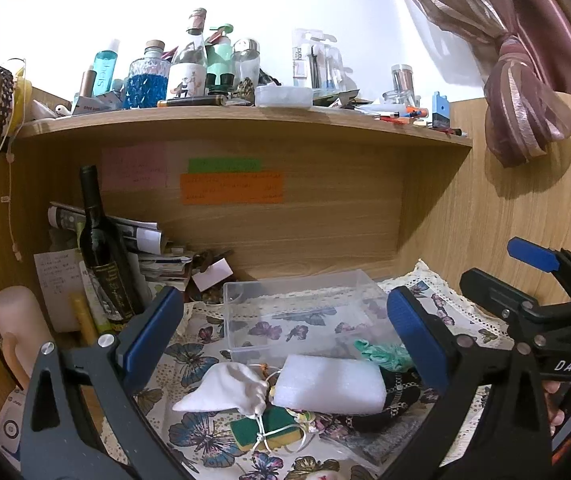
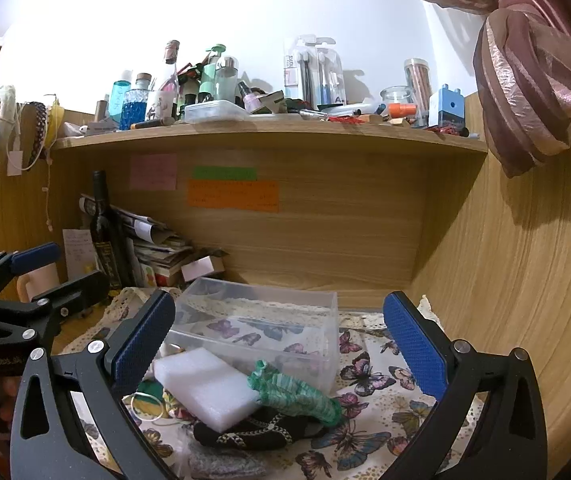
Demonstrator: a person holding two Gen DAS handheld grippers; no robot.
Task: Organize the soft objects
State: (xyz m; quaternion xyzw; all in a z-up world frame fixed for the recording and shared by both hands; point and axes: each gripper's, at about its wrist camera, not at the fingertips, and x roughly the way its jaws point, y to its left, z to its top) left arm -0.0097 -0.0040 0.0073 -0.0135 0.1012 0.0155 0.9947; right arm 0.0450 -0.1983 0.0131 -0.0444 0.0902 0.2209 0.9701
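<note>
A heap of soft things lies on the butterfly cloth [image 1: 205, 356] before an empty clear plastic box [image 1: 305, 312], which also shows in the right wrist view [image 2: 261, 332]. The heap holds a white foam block [image 1: 331, 386] [image 2: 205, 390], a white drawstring pouch [image 1: 229, 388], a green mesh sleeve [image 1: 383, 352] [image 2: 297, 394], a black patterned cloth [image 2: 245, 434] and a green-yellow sponge [image 1: 269, 432]. My left gripper [image 1: 285, 336] is open and empty above the heap. My right gripper [image 2: 281, 344] is open and empty above it too, and shows at the left view's right edge [image 1: 525, 280].
A dark wine bottle [image 1: 103, 256] and stacked papers [image 1: 149, 248] stand at the back left. A crowded shelf [image 1: 245, 120] runs overhead. Wooden panels close the back and right side [image 2: 525, 280]. A tied curtain [image 2: 525, 100] hangs at the upper right.
</note>
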